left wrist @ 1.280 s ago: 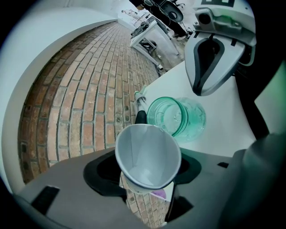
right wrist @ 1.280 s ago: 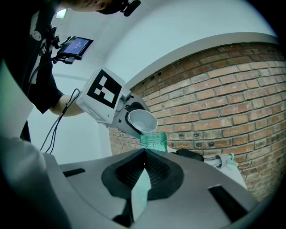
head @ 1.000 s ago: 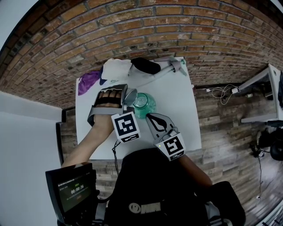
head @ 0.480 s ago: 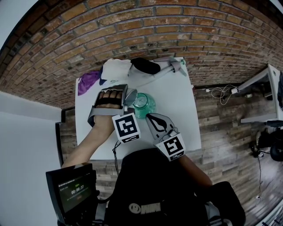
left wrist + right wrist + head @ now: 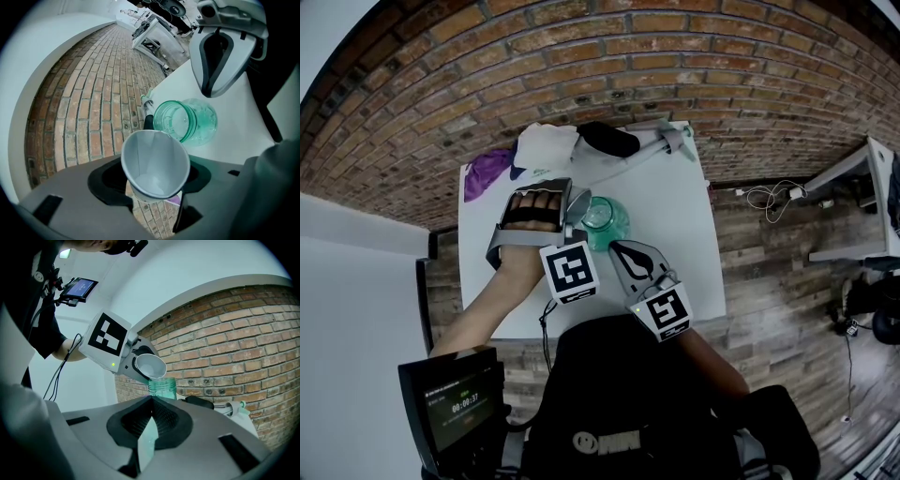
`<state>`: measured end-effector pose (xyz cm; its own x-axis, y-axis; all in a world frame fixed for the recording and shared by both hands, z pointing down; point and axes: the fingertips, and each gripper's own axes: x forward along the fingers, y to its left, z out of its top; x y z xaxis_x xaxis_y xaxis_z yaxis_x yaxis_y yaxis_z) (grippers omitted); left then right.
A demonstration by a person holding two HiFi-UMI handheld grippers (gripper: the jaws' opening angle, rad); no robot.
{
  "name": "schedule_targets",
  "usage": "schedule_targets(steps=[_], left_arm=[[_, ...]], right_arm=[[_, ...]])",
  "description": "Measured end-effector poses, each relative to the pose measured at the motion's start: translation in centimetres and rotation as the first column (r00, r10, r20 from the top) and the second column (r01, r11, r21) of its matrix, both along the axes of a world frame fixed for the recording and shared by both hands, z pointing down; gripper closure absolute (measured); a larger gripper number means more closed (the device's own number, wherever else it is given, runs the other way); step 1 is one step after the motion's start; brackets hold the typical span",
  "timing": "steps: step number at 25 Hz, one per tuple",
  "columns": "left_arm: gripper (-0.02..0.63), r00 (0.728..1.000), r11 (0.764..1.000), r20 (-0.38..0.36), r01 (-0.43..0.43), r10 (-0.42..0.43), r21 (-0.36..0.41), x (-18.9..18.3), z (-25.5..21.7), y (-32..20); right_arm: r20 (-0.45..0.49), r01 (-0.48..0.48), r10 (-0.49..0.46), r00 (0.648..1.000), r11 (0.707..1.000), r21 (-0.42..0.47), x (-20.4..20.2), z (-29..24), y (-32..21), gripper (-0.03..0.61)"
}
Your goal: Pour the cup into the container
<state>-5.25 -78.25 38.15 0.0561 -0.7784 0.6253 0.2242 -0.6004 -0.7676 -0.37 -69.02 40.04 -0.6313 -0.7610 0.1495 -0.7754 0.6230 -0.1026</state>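
The left hand (image 5: 530, 211) is reaching in from 7 o'clock on a bare forearm, and it is strapped around the handle of the left gripper (image 5: 153, 182). That gripper is pointing downward and is rolled over to one side. Its jaws are standing wide and are clamping the white paper cup (image 5: 155, 160) by its lower body.

The cup is lying tipped, with its open mouth facing the green glass container (image 5: 186, 120). Seen from the right gripper view, the cup's lip is hanging just above the container's rim on the 9 o'clock side of the opening. The container is standing upright near the middle of the white table (image 5: 675, 211). What is inside the cup cannot be made out.

The right gripper (image 5: 151, 405) is hovering at 5 o'clock from the container, close to it but not touching. It is pointing almost level toward the container. Its jaws are pressed together at the tips and are gripping nothing. The arm behind it is wearing a black sleeve.

A white cloth (image 5: 546, 145) is lying at 11 o'clock on the table. A purple cloth (image 5: 487, 172) is lying at 10 o'clock.
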Motion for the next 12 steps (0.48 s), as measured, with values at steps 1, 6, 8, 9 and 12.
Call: schedule_targets(steps=[1, 6, 8, 9, 12], left_arm=[[0.324, 1.000, 1.000, 0.005, -0.002, 0.002, 0.004, -0.02, -0.01, 0.01], [0.325, 1.000, 1.000, 0.019, -0.008, 0.007, 0.019, -0.04, -0.02, 0.03], [0.325, 1.000, 1.000, 0.025, -0.014, 0.013, 0.027, 0.01, -0.08, 0.01], [0.325, 0.999, 0.999, 0.030, -0.017, 0.016, 0.032, 0.02, -0.11, 0.01], [0.325, 0.999, 0.999, 0.042, -0.021, 0.020, 0.038, -0.01, -0.06, 0.01]], right_arm=[[0.000, -0.001, 0.001, 1.000, 1.000, 0.000, 0.02, 0.01, -0.01, 0.575], [-0.002, -0.002, 0.002, 1.000, 1.000, 0.003, 0.00, 0.01, -0.06, 0.575], [-0.002, -0.001, 0.001, 1.000, 1.000, 0.003, -0.04, -0.03, -0.06, 0.575], [-0.002, -0.002, 0.002, 1.000, 1.000, 0.003, -0.05, -0.03, -0.05, 0.575], [-0.002, -0.002, 0.002, 1.000, 1.000, 0.002, -0.06, -0.01, -0.04, 0.575]])
